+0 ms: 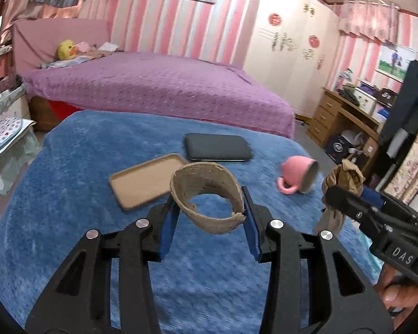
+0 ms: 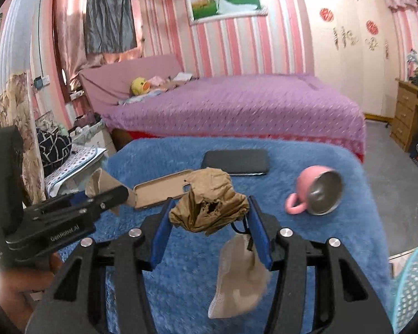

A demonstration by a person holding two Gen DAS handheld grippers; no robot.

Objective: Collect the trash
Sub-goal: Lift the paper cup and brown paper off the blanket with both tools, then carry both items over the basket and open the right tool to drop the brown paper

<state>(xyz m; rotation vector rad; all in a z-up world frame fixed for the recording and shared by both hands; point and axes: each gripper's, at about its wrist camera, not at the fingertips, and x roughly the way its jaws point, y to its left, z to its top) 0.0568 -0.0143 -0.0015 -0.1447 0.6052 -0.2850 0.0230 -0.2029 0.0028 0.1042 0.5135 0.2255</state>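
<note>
Left gripper (image 1: 209,208) clamped on a curved cardboard strip (image 1: 206,194), held clear above the blue blanket (image 1: 69,194) | right gripper (image 2: 209,217) pinching crumpled brown paper (image 2: 209,203), a pale mask (image 2: 239,278) dangling under it | ahead: cardboard tray (image 1: 147,183), black case (image 1: 217,147) | right of both: tipped pink mug (image 2: 315,192) | far right: turquoise basket (image 2: 415,284).

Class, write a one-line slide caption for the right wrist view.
Right claw grips crumpled brown paper above the blue blanket, pink mug tipped over beyond.
</note>
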